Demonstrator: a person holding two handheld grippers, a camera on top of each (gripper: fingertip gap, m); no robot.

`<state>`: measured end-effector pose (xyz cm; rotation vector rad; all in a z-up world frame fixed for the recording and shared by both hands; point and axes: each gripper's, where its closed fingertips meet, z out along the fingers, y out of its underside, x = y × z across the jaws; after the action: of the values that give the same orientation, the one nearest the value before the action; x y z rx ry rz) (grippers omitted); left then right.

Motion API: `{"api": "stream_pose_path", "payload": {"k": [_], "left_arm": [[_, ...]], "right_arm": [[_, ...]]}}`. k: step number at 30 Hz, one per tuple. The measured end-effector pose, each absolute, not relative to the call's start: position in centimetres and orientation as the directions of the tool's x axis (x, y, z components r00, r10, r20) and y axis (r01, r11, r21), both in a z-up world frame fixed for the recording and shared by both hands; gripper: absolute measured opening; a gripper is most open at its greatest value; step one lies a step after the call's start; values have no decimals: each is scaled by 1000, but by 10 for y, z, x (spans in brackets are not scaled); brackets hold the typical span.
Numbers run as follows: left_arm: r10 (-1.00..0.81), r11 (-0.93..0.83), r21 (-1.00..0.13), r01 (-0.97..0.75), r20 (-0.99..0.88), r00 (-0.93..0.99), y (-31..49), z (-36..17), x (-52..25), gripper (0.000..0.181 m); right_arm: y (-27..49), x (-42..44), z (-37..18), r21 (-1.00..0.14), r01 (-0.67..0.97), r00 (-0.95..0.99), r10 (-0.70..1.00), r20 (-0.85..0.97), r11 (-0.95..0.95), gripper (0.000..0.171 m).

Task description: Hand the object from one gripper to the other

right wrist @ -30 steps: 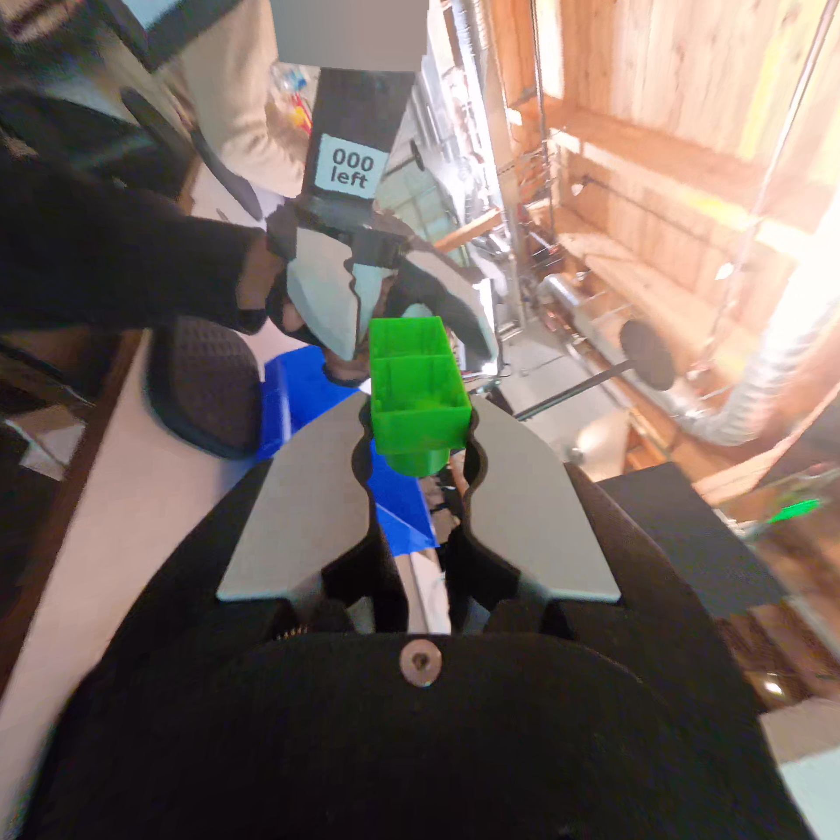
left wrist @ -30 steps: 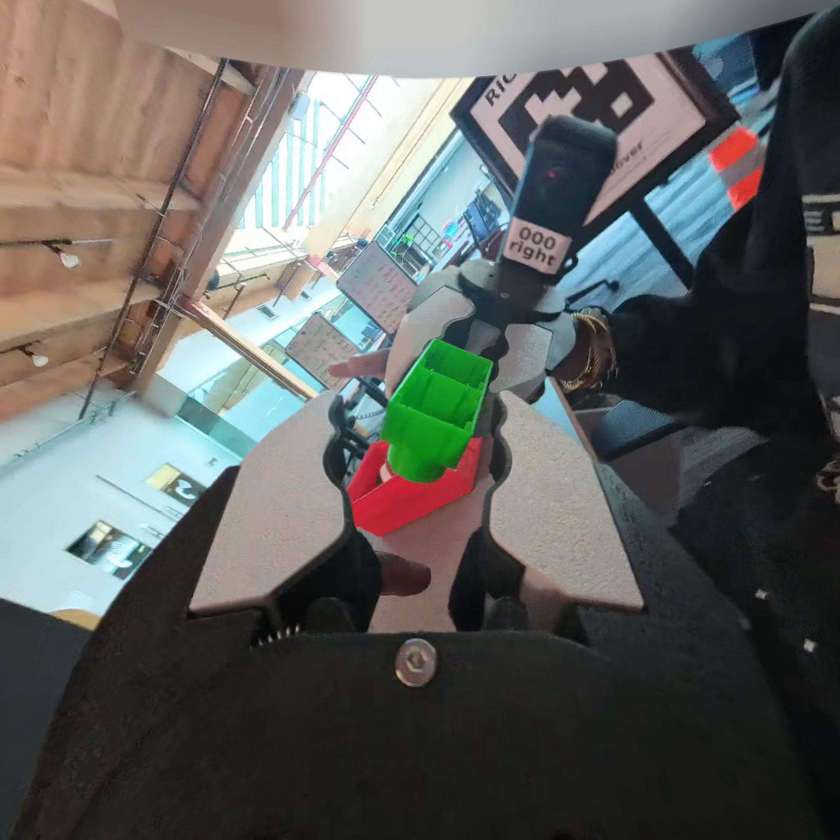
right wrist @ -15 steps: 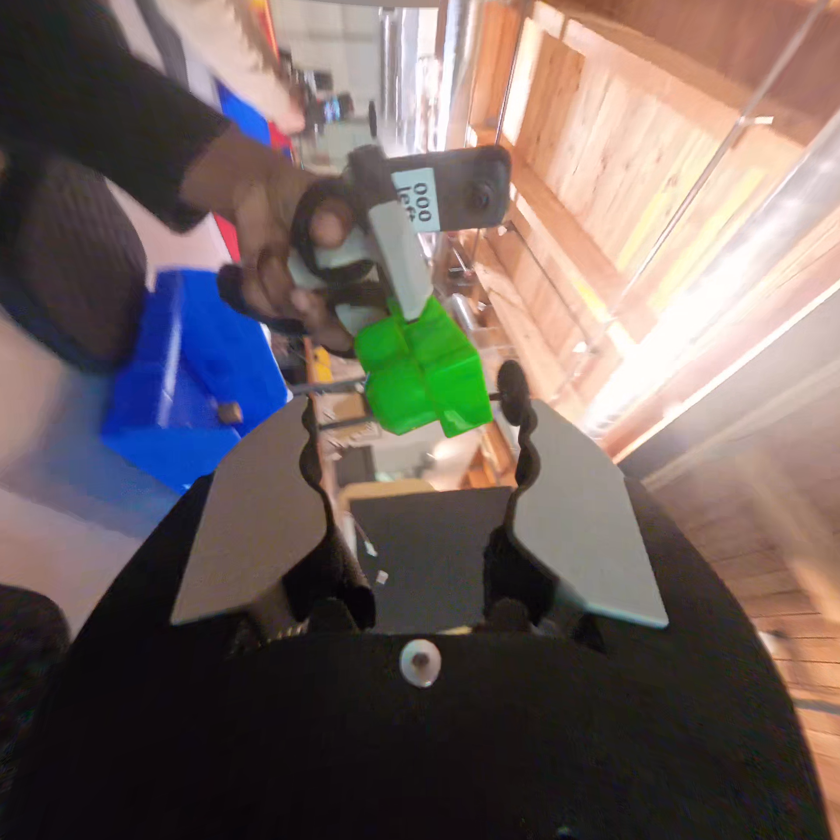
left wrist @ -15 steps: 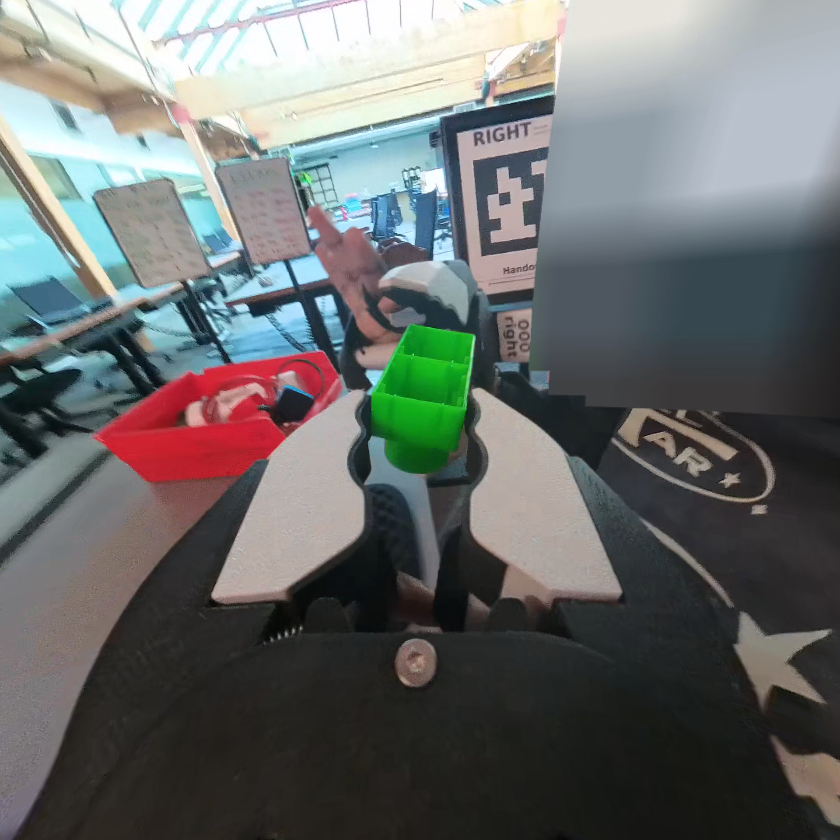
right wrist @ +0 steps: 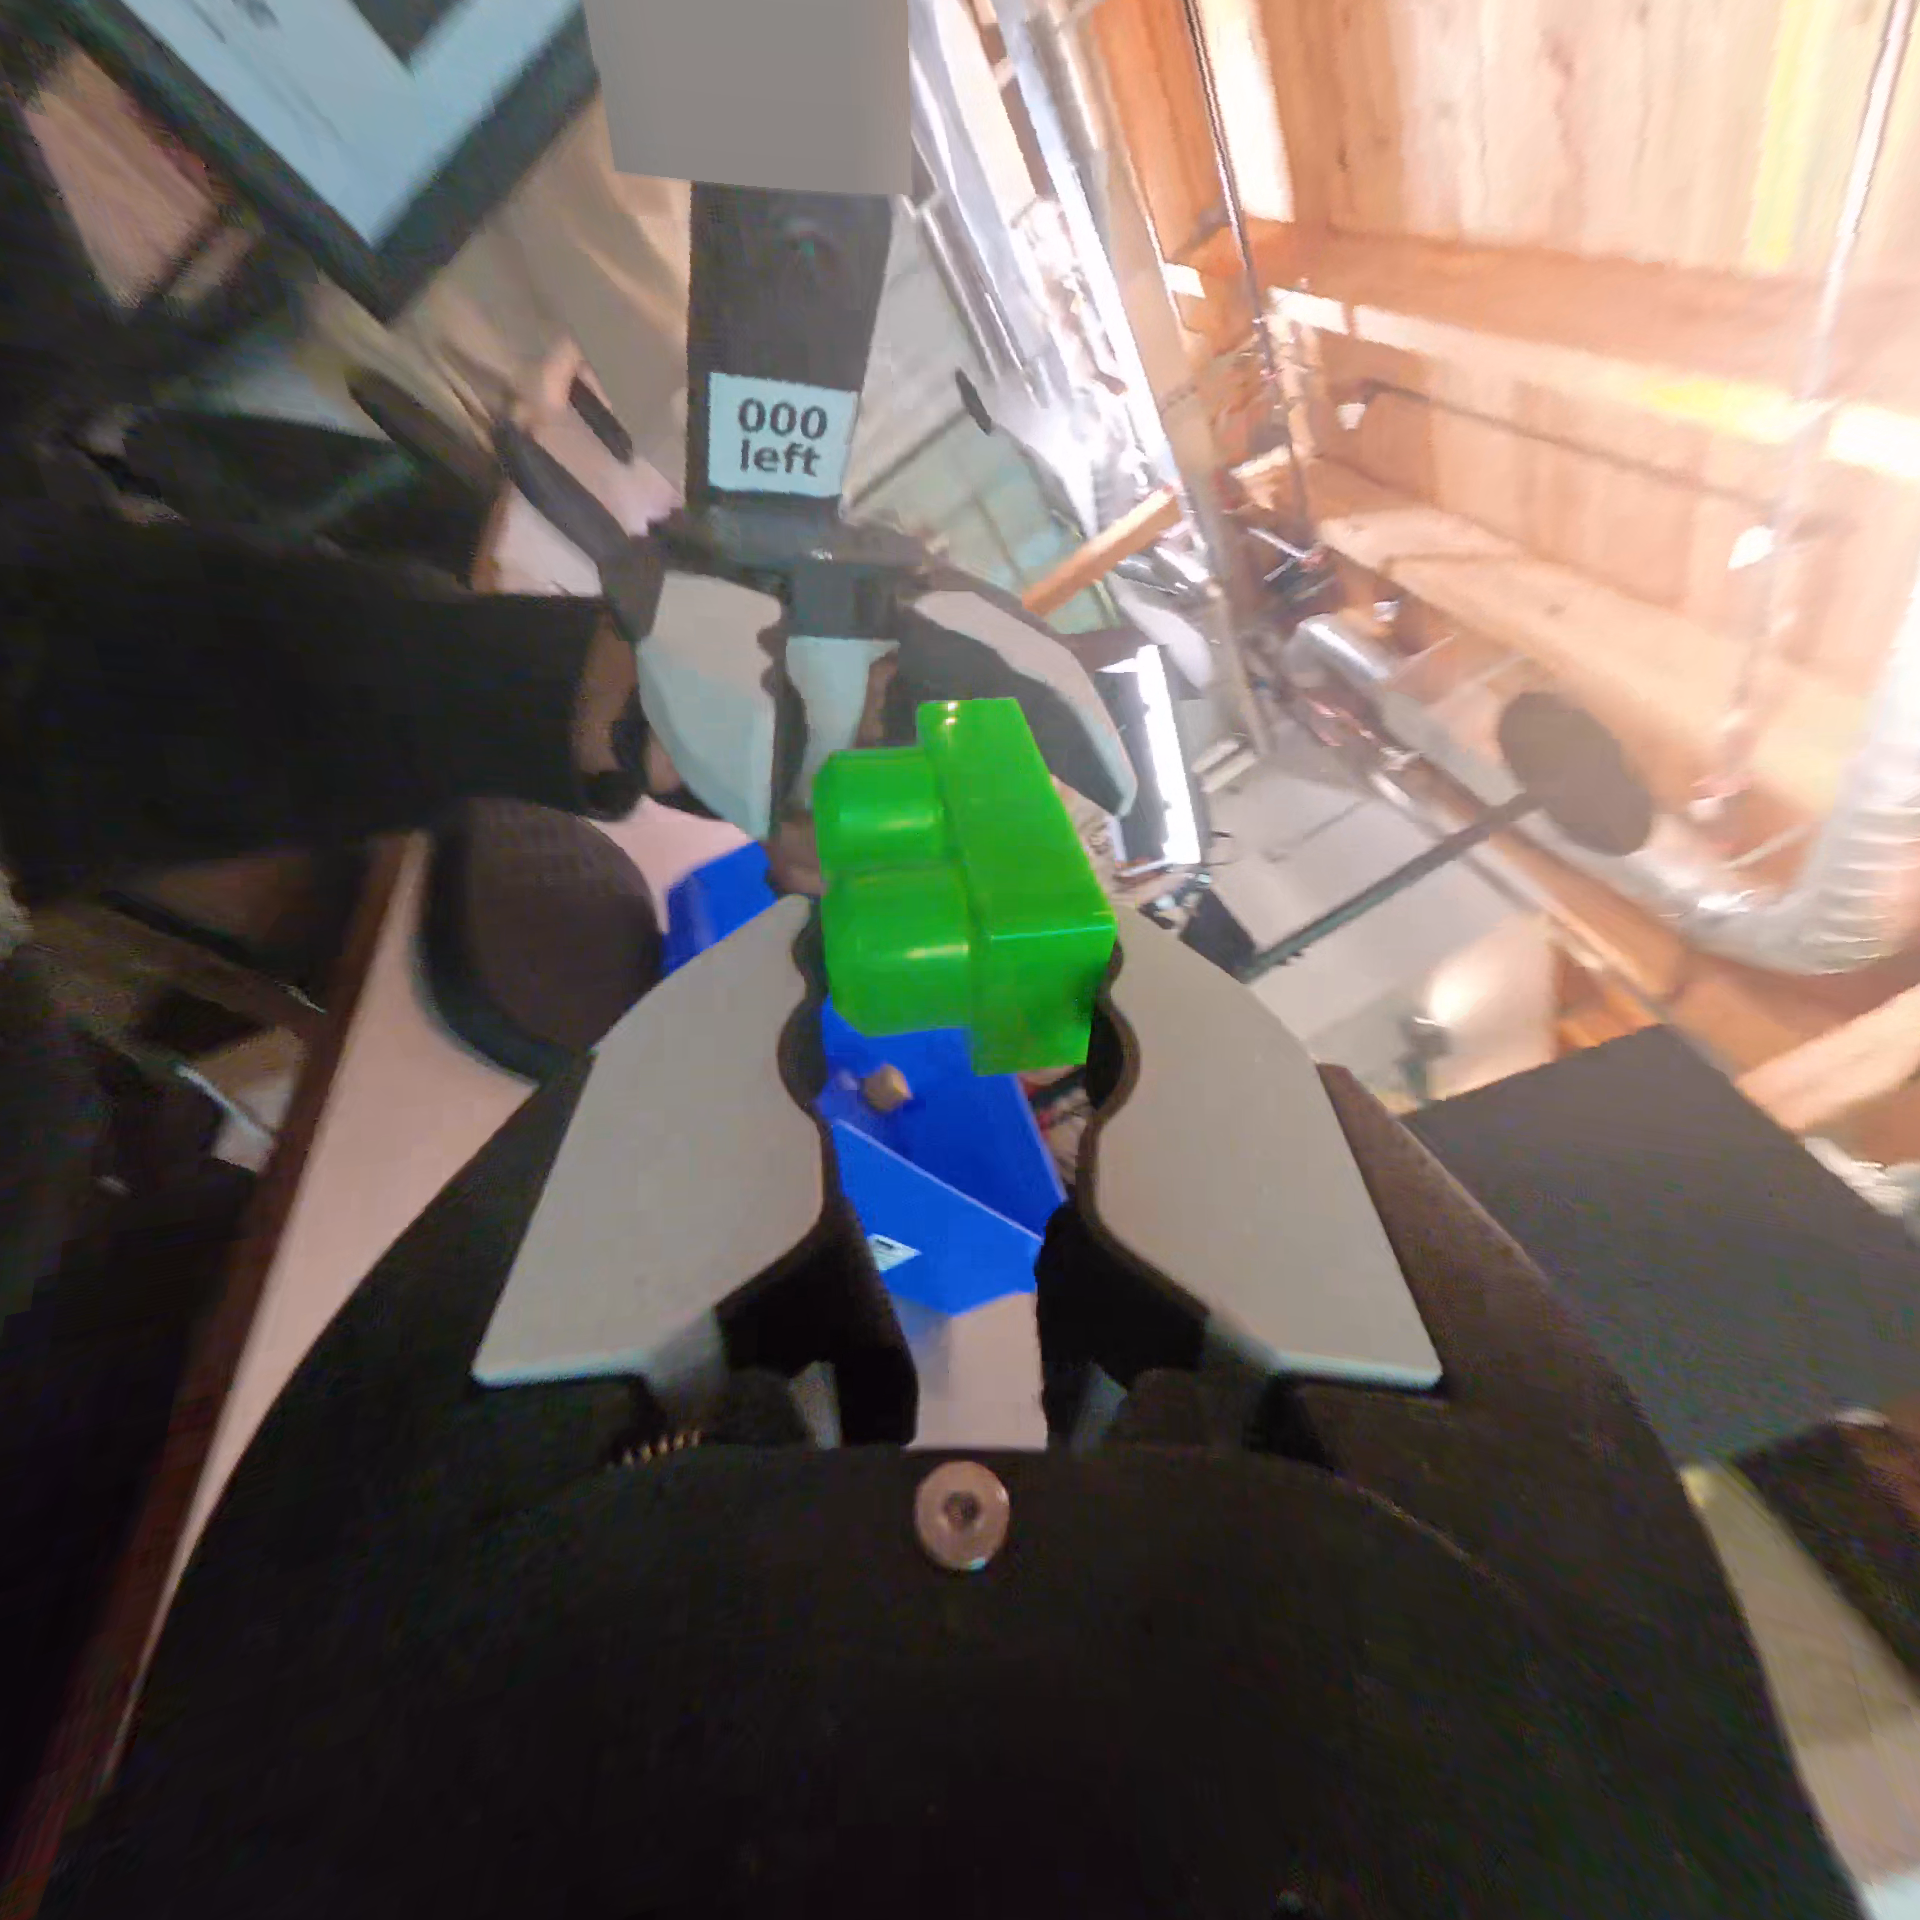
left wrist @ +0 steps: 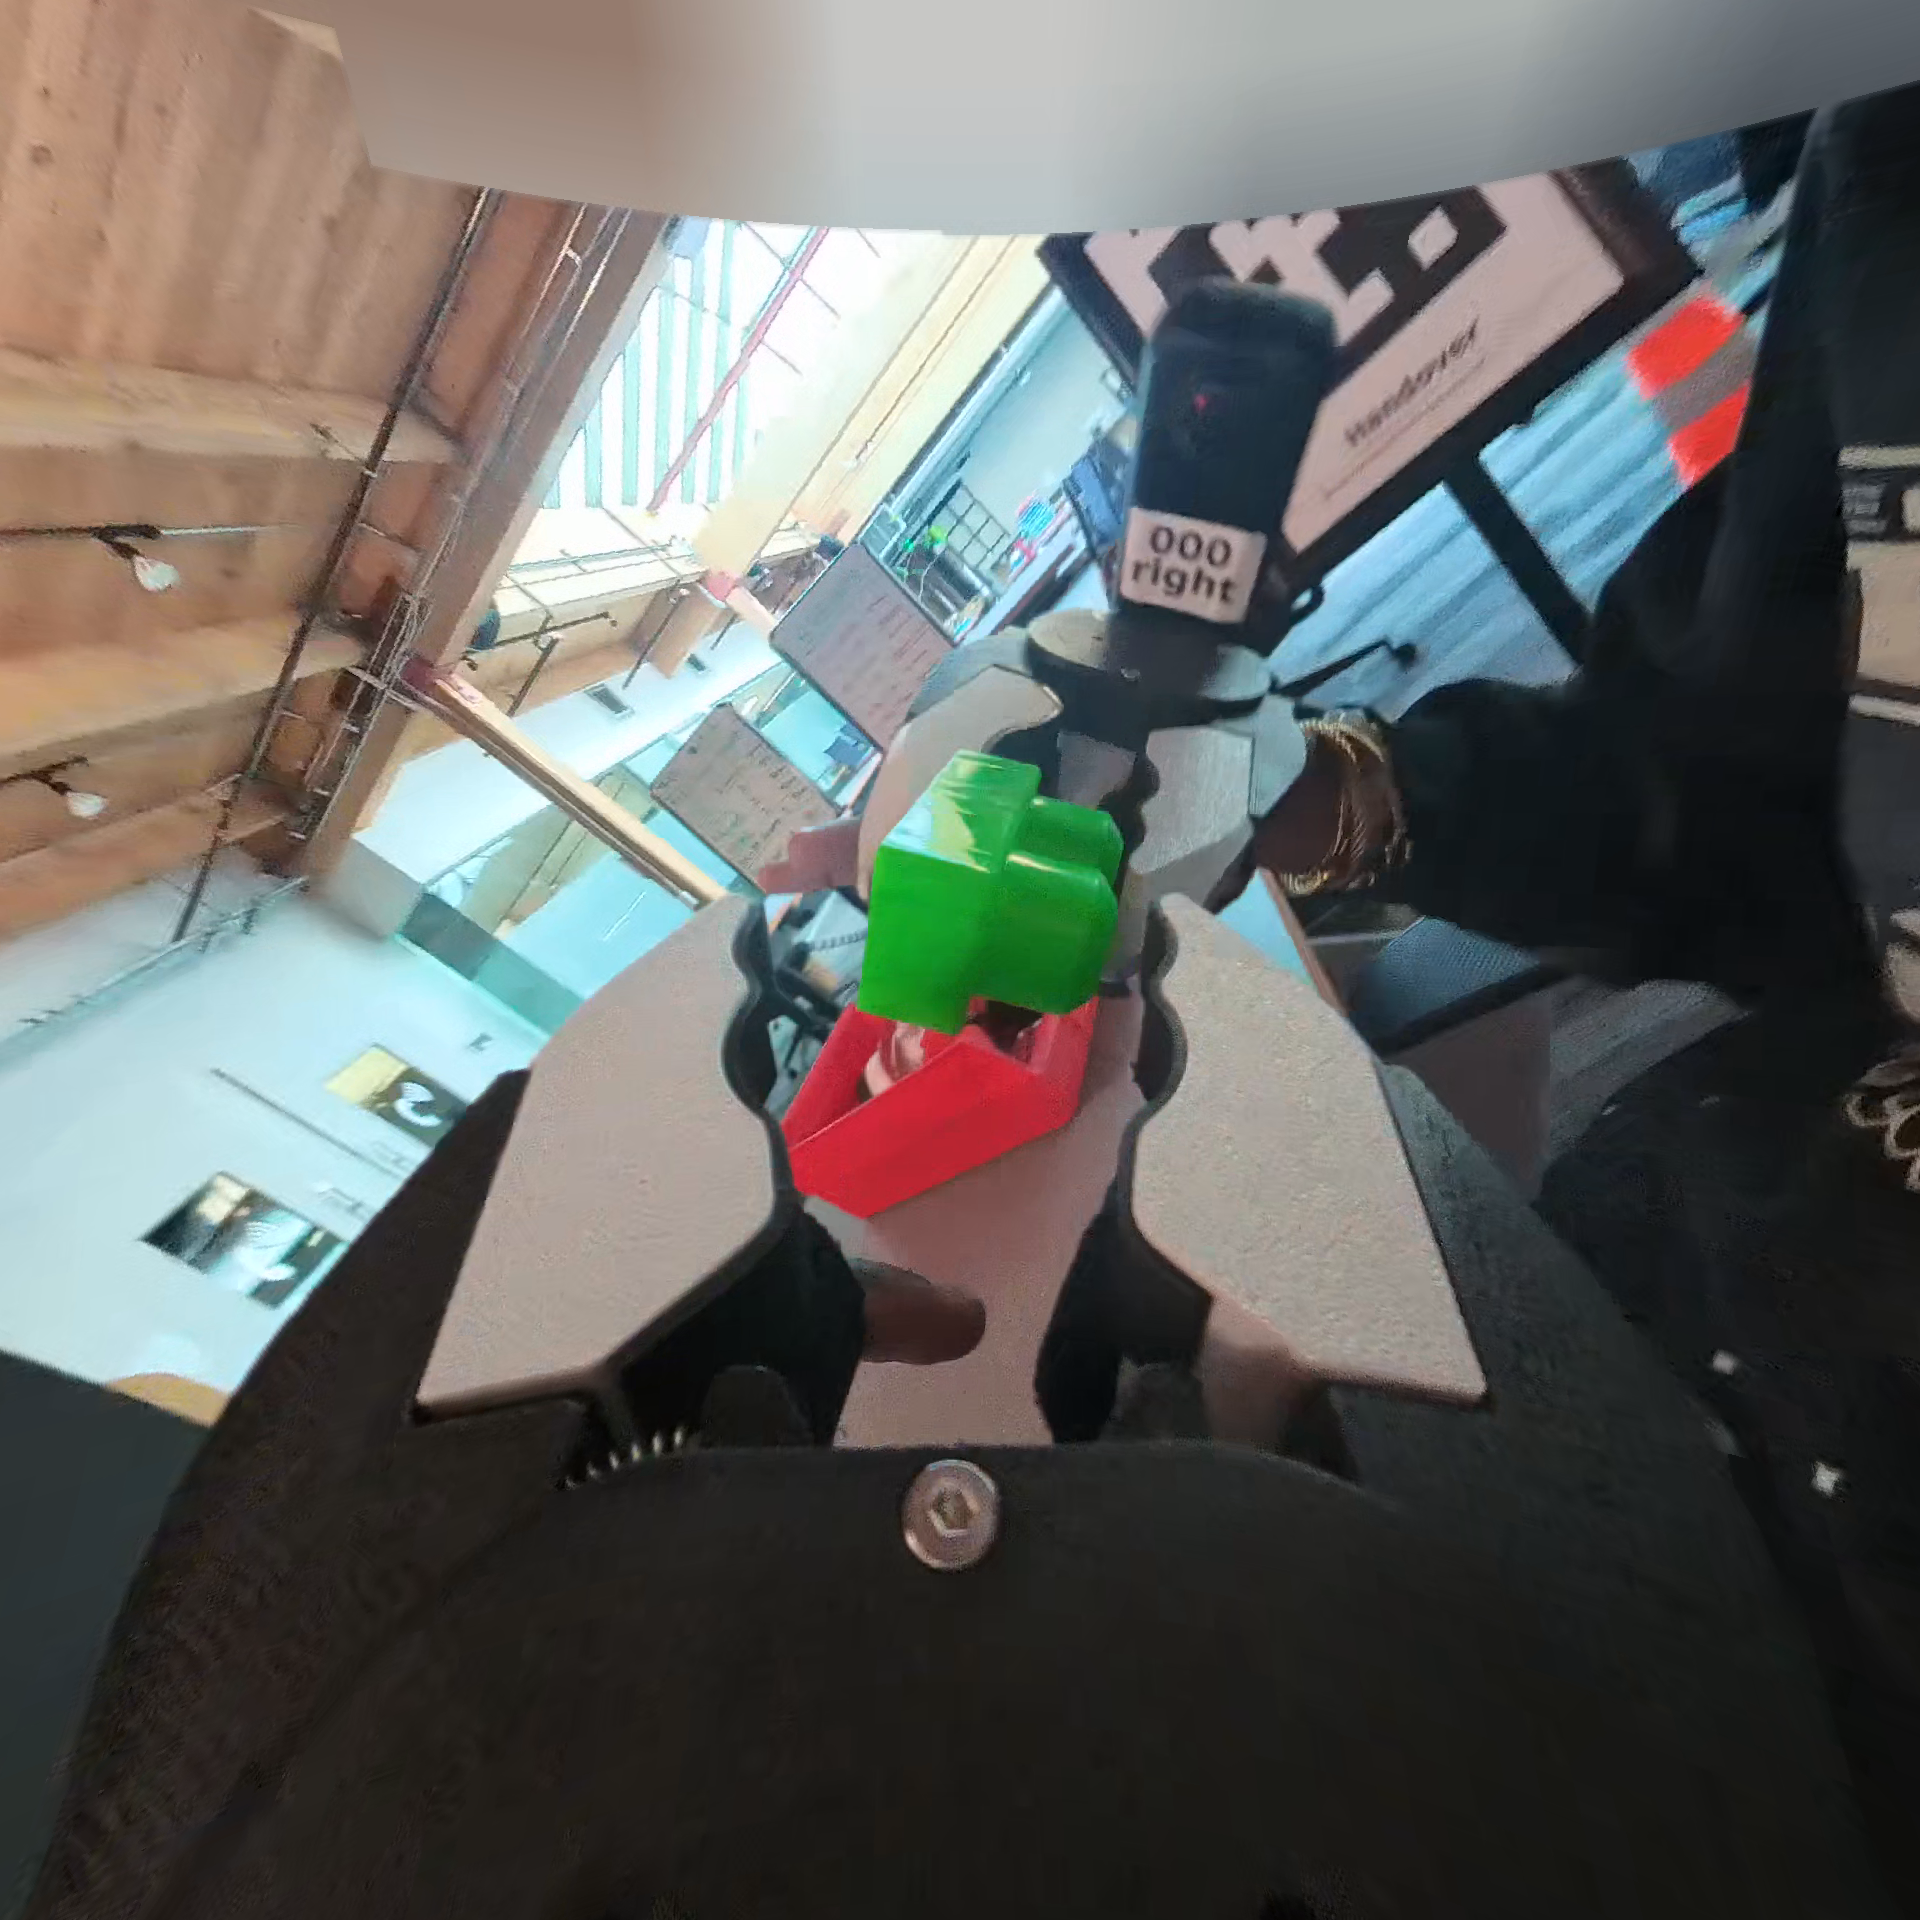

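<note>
A green plastic block with two round studs sits between the fingertips of my right gripper, which is shut on it and holds it in the air. In the left wrist view the same block lies in the gap of my left gripper. That gripper's jaws stand wide apart, with space on the block's left side. The two grippers face each other. The right gripper shows behind the block. The left gripper shows open behind it in the right wrist view.
A red bin with small items stands on the table below the block in the left wrist view. A blue bin lies on the table under the right gripper. A black chair and a black box stand nearby. A person's dark sleeve is at the right.
Half a second ago my left gripper was shut on the block and my right was open. Now my right is shut on it and my left has opened. The block has turned studs-forward.
</note>
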<state>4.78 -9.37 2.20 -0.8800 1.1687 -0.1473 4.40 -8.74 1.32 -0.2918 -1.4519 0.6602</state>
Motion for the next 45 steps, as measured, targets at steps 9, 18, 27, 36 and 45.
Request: {"api": "stream_pose_path", "payload": {"k": [9, 18, 27, 36, 45], "left_arm": [[-759, 475, -850, -228, -527, 382, -97, 16, 53, 46], [-943, 89, -994, -55, -102, 317, -93, 12, 49, 46], [-719, 551, -811, -197, -581, 381, -96, 15, 49, 65], [-650, 573, -751, -329, -661, 375, -93, 9, 53, 37], [-929, 119, -993, -2, -112, 352, -90, 20, 47, 36]], "right_arm": [[-93, 48, 20, -489, -286, 44, 521, 852, 824, 64], [-91, 44, 19, 56, -60, 301, -36, 953, 997, 65], [-86, 47, 23, -425, -217, 116, 455, 883, 879, 37], [-92, 48, 10, -657, -255, -125, 650, 750, 709, 38], [-85, 51, 22, -62, -117, 271, 92, 958, 991, 75]]}}
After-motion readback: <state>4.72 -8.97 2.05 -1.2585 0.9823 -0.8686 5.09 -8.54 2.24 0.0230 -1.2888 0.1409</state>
